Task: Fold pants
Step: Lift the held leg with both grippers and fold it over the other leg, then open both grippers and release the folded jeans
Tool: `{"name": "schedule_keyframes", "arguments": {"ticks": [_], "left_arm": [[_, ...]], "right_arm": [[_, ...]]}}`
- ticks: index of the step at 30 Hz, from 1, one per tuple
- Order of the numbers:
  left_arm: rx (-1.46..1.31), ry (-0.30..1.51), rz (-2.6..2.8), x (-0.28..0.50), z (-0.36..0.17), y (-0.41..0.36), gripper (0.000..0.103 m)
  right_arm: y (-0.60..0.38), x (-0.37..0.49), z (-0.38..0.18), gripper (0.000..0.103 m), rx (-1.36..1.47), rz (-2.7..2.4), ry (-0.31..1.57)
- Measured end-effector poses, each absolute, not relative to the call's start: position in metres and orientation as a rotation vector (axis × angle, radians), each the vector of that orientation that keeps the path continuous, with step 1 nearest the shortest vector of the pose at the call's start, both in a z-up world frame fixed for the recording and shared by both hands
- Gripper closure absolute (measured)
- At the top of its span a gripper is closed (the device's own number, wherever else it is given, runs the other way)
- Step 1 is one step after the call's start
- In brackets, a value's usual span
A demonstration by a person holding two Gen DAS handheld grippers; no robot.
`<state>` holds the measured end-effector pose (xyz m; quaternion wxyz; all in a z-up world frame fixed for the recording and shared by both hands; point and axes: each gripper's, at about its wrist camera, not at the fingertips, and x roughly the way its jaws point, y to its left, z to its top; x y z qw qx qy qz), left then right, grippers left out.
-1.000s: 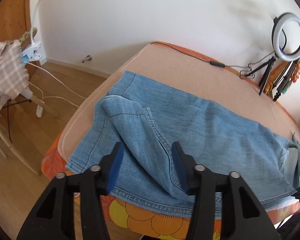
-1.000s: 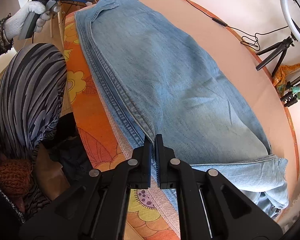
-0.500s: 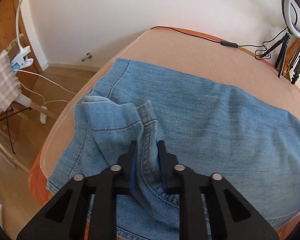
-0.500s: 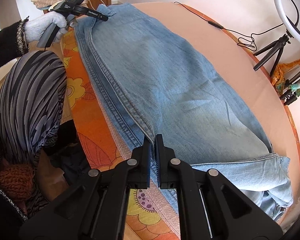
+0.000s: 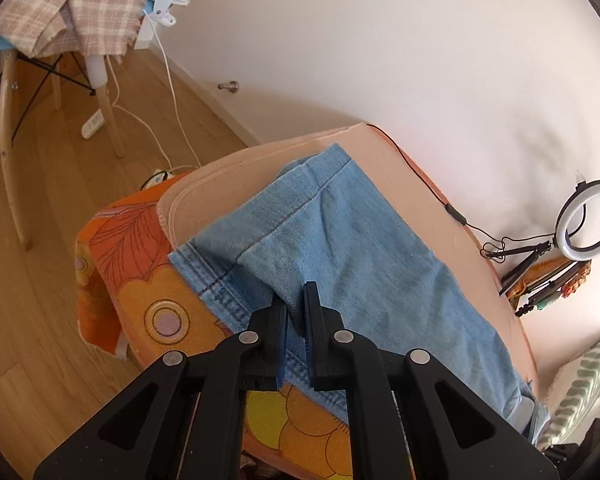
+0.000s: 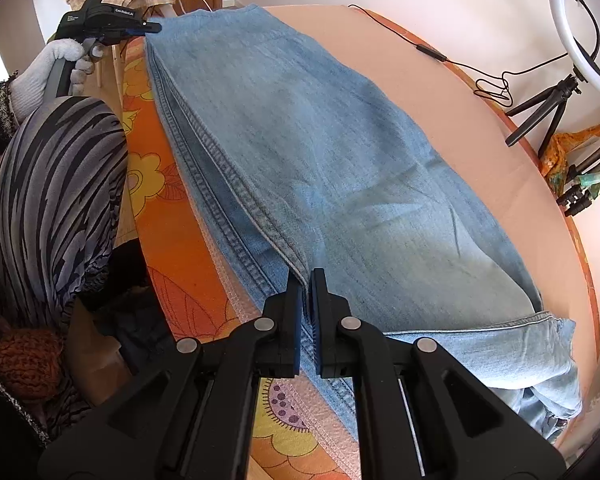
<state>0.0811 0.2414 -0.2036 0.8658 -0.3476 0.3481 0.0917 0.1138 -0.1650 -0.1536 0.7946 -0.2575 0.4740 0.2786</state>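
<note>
On the peach-covered tabletop (image 6: pixel 480 128), the blue denim pants (image 6: pixel 340 152) are lying lengthwise, folded over along their length so that the stitched side seam is running along the near edge, just above an orange flowered cloth (image 6: pixel 188 276) that is hanging over the tabletop's side. The right claw (image 6: pixel 307 280) is pressing its two black fingers together on the seam edge of the pants, with a thin fold of denim pinched between the blue pads. The left claw (image 5: pixel 296 300) is gripping a raised fold of denim at the other end of the pants; its jaws are opening slightly, yet the cloth is sitting between the pads and touching both. In the right wrist view, a hand in a white glove (image 6: pixel 48 72) is holding that left tool at the far corner of the pants. A ring light (image 5: pixel 588 220) on a small tripod is standing beside the wall, past the tabletop's far edge, with a black cable (image 5: pixel 428 184) trailing across the peach cover. A chair (image 5: pixel 52 32) draped with checked fabric is standing on the wooden floor (image 5: pixel 40 208).
</note>
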Motion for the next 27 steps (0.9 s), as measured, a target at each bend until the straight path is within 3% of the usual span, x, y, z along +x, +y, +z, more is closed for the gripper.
{"name": "schedule_keyframes", "arguments": {"ticks": [2,3,7,8,9,10,15,22,27], "left_arm": [[-0.757,0.748,0.208,0.082,-0.208,0.248,0.079],[-0.787,0.735,0.209,0.081,-0.21,0.253,0.079],[-0.873,0.721,0.209,0.079,-0.213,0.267,0.08],[-0.87,0.719,0.216,0.08,-0.212,0.268,0.083],[-0.86,0.714,0.213,0.08,-0.211,0.268,0.098],[-0.841,0.711,0.203,0.081,-0.21,0.267,0.1],[-0.768,0.656,0.237,0.07,-0.193,0.263,0.101],[-0.695,0.77,0.235,0.072,-0.219,0.261,0.1],[-0.594,0.84,0.254,0.079,-0.206,0.262,0.09]], "right_arm": [[-0.164,0.114,-0.153,0.098,-0.559,0.593,1.014],[-0.164,0.114,-0.153,0.098,-0.563,0.588,1.01],[-0.163,0.113,-0.152,0.098,-0.57,0.579,1.002],[-0.163,0.112,-0.152,0.098,-0.569,0.577,1.003],[-0.163,0.113,-0.153,0.098,-0.568,0.576,1.005],[-0.163,0.113,-0.153,0.098,-0.566,0.575,1.008],[-0.168,0.115,-0.144,0.098,-0.512,0.564,1.001],[-0.172,0.113,-0.154,0.099,-0.466,0.585,1.056],[-0.17,0.111,-0.171,0.099,-0.458,0.573,1.097]]}}
